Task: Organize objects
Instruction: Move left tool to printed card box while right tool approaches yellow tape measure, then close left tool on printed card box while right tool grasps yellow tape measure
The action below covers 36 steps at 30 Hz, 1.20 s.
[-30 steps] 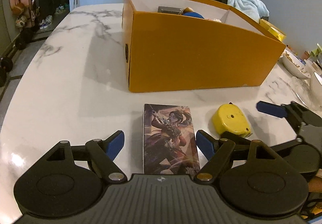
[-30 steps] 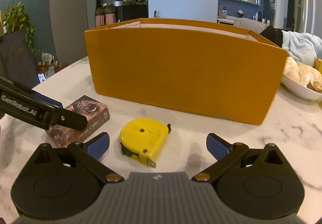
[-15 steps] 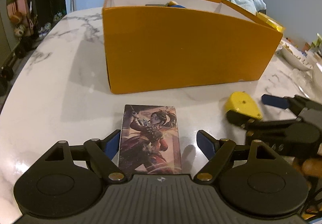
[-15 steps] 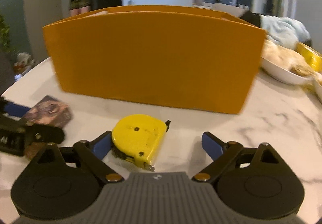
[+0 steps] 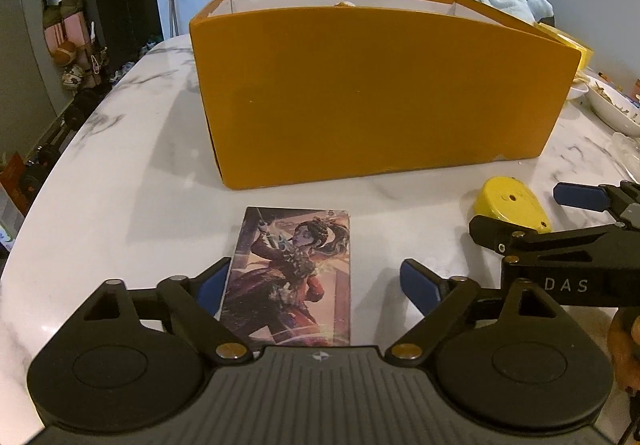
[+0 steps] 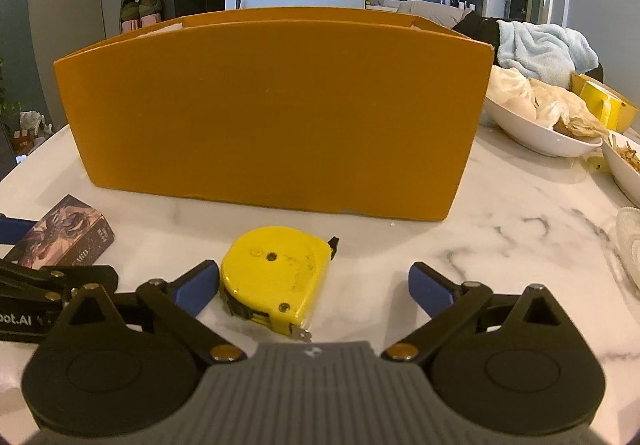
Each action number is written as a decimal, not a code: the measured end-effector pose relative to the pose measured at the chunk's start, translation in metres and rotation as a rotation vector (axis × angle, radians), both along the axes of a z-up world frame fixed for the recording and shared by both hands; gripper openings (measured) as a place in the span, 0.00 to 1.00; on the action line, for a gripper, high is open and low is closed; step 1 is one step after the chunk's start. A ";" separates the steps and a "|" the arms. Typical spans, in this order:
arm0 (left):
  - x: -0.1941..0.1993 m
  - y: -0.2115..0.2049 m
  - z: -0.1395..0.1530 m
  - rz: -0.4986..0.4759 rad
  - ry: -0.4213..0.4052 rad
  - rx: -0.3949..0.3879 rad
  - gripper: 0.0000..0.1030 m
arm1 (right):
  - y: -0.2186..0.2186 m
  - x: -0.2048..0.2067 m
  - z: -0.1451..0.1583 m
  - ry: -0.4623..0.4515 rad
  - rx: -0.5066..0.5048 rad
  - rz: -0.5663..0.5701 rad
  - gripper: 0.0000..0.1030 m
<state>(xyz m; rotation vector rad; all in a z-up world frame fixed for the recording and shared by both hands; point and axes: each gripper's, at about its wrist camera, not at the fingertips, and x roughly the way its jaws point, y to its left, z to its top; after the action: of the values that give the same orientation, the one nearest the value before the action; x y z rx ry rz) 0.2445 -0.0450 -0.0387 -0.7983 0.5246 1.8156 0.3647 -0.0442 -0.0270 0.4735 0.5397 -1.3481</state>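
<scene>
Your left gripper [image 5: 316, 285] is opening around the card box [image 5: 290, 281] on the marble tabletop [image 5: 120, 173], just in front of the orange box [image 5: 372, 85]. Your right gripper [image 6: 316, 287], also opening, straddles the yellow tape measure [image 6: 274, 277] before the same box, pads clear.

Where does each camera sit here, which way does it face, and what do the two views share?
Left wrist: on the left gripper, looking forward and down along its opening jaws at the card box lying between them, unpinched; the right gripper crosses its right edge.
Right wrist: on the right gripper, opening around the yellow tape measure, no squeeze; the left gripper's black arm shows at left.
Shared: the orange box behind, marble table, card box, tape measure.
</scene>
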 end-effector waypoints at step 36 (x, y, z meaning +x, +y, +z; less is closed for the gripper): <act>0.010 -0.017 -0.006 0.074 0.046 0.104 0.91 | 0.008 0.004 -0.001 -0.003 -0.008 -0.014 0.93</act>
<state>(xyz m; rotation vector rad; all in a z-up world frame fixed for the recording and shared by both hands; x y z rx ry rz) 0.2541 -0.0620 -0.0447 -0.7146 0.4310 1.9169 0.3688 -0.0364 -0.0278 0.4732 0.5289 -1.3621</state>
